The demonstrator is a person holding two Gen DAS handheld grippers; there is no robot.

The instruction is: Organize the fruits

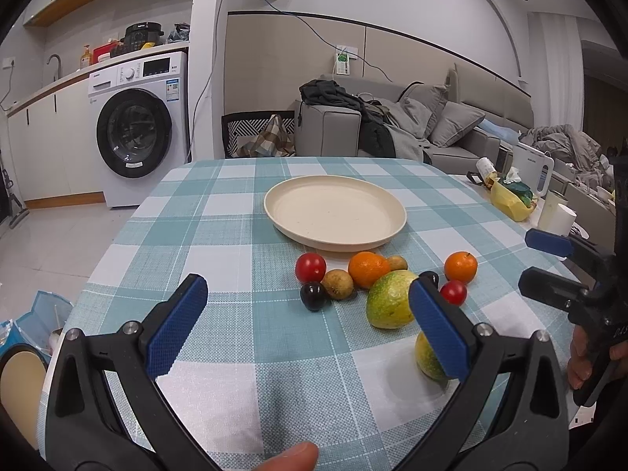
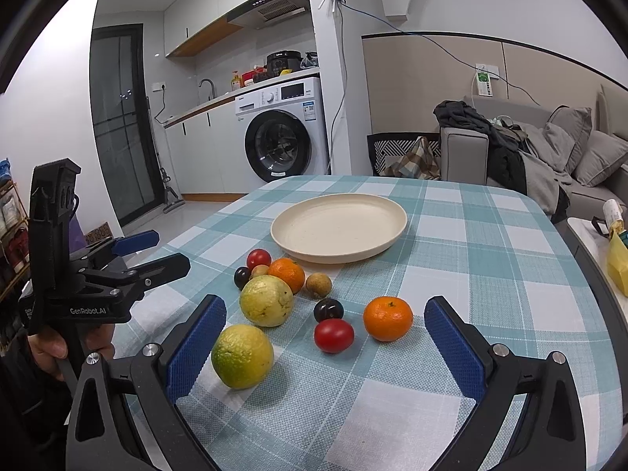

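A cream plate [image 1: 333, 212] [image 2: 339, 227] stands empty on the checked tablecloth. In front of it lie several fruits: two green-yellow citrus [image 2: 267, 300] [image 2: 242, 355], two oranges [image 2: 387, 318] [image 2: 287, 273], two red tomatoes [image 2: 333, 335] [image 2: 258, 258], two dark plums [image 2: 328, 309] [image 2: 242, 276] and small brown fruits [image 2: 318, 284]. My left gripper [image 1: 308, 310] is open and empty, hovering before the fruit; its right finger hides part of a citrus [image 1: 429, 359]. My right gripper [image 2: 325, 337] is open and empty, its jaws on either side of the near fruits, touching none.
The table [image 1: 219, 235] ends at the left above the floor. A washing machine [image 1: 139, 129] and sofa [image 1: 451, 129] stand behind. A side table at the right holds a yellow bag [image 1: 510, 200] and cups. Each gripper shows in the other's view [image 1: 565, 271] [image 2: 133, 259].
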